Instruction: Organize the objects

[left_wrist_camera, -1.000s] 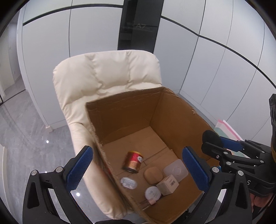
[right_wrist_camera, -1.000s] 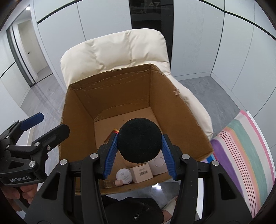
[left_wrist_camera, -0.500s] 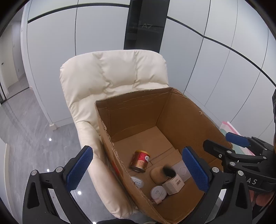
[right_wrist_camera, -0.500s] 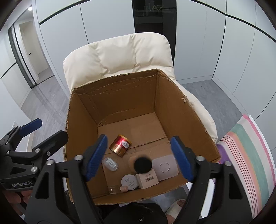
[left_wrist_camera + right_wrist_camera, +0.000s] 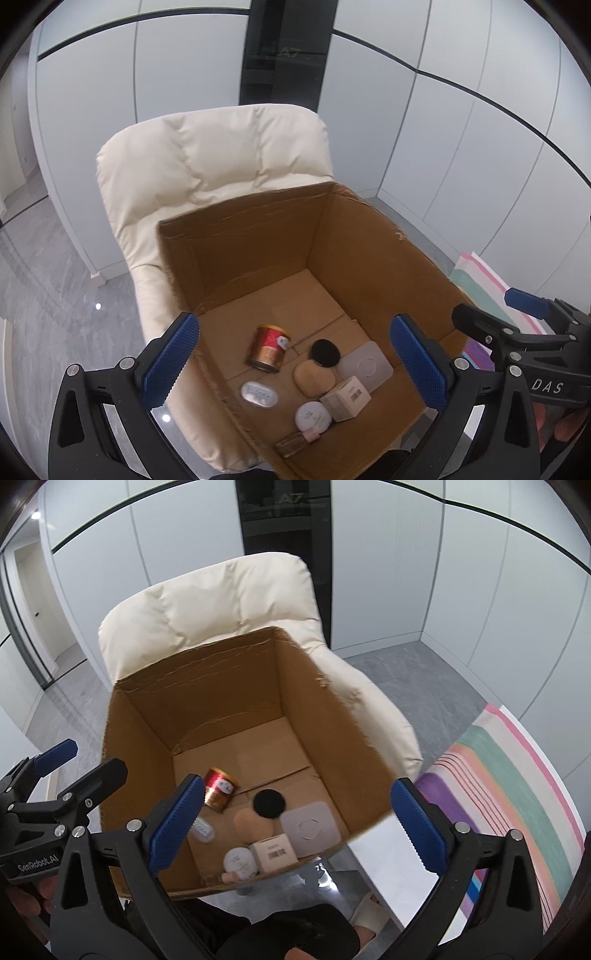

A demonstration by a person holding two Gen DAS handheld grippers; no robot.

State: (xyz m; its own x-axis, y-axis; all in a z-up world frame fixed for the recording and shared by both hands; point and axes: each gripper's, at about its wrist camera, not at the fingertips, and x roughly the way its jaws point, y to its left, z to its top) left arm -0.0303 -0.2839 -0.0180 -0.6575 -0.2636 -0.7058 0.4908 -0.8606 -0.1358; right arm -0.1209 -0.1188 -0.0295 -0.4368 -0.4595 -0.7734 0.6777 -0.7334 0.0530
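An open cardboard box [image 5: 373,251] [image 5: 340,716] sits on a cream armchair [image 5: 207,158] [image 5: 207,602]. On its floor lie a black round puff [image 5: 325,352] [image 5: 269,803], a red and gold can [image 5: 268,347] [image 5: 220,788], a tan puff [image 5: 314,377] [image 5: 248,823], a grey square case [image 5: 365,366] [image 5: 310,827], a small white carton [image 5: 345,398] [image 5: 273,852], a white round jar [image 5: 312,416] [image 5: 241,862] and an oval case [image 5: 259,393]. My left gripper [image 5: 295,363] and right gripper [image 5: 295,823] are both open and empty above the box's near edge.
A striped pastel mat [image 5: 517,786] [image 5: 480,291] lies on the floor to the right of the chair. Grey tiled floor [image 5: 48,280] and white wall panels [image 5: 388,572] surround the chair. A small bottle [image 5: 295,443] lies at the box's near wall.
My right gripper opened and let go of the black puff. The puff fell into the box and now rests beside the can and the tan puff.
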